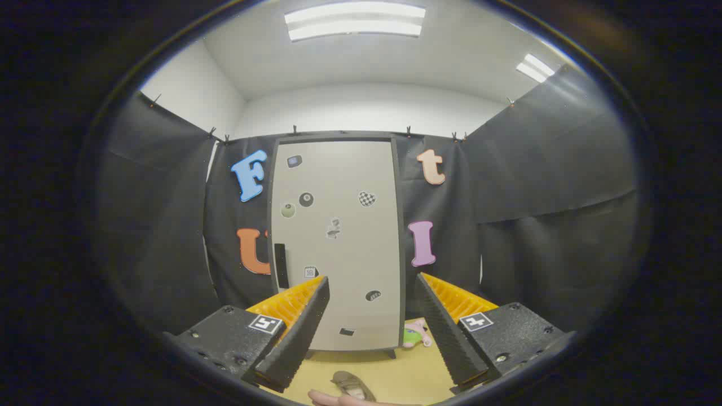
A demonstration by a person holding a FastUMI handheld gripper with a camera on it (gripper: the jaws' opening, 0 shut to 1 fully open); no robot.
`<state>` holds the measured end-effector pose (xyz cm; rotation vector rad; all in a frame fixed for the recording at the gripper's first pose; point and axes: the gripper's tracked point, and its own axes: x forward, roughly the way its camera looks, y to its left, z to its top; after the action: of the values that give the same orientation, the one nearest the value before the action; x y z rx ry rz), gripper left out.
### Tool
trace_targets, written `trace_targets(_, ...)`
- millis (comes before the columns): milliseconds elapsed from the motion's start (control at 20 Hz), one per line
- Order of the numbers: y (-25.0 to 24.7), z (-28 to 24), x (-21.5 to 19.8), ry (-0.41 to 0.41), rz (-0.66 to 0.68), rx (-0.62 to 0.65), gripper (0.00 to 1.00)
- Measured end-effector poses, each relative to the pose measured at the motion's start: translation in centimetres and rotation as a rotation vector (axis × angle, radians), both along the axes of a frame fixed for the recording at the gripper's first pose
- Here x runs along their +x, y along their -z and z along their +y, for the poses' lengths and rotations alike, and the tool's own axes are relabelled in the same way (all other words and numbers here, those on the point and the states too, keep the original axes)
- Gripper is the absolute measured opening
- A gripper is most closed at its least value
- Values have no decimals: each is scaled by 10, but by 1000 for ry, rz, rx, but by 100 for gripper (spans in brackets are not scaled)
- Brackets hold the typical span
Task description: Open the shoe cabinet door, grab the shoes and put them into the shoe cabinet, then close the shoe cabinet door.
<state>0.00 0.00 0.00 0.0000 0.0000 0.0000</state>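
The shoe cabinet [338, 237] is a tall pale box with a dark frame, standing against the booth's back wall beyond my fingers. Its door is shut, with a dark handle [281, 265] on its left edge and several stickers on its face. My gripper [372, 287] stands open, well short of the cabinet, with nothing between its fingers. A brownish shoe [352, 385] lies on the yellowish floor below and between the fingers. A person's hand [338, 400] reaches in right beside that shoe.
A small pink and green thing [416, 334] lies on the floor at the cabinet's lower right corner, just inside my right finger. Black cloth walls close the booth on the left, right and back. The cabinet stands on short feet.
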Motion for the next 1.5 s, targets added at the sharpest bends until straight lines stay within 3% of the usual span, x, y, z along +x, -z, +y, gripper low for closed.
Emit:
trace_targets(500,44,32,68,-7,59,-17,99)
trace_targets(850,71,76,156,-115,114,-6,99)
trace_targets(1100,63,117,218,-183,36,-37,99)
trace_targets(1300,71,159,244,-224,10,-97,99)
trace_targets(1500,85,201,260,-251,68,-63,99)
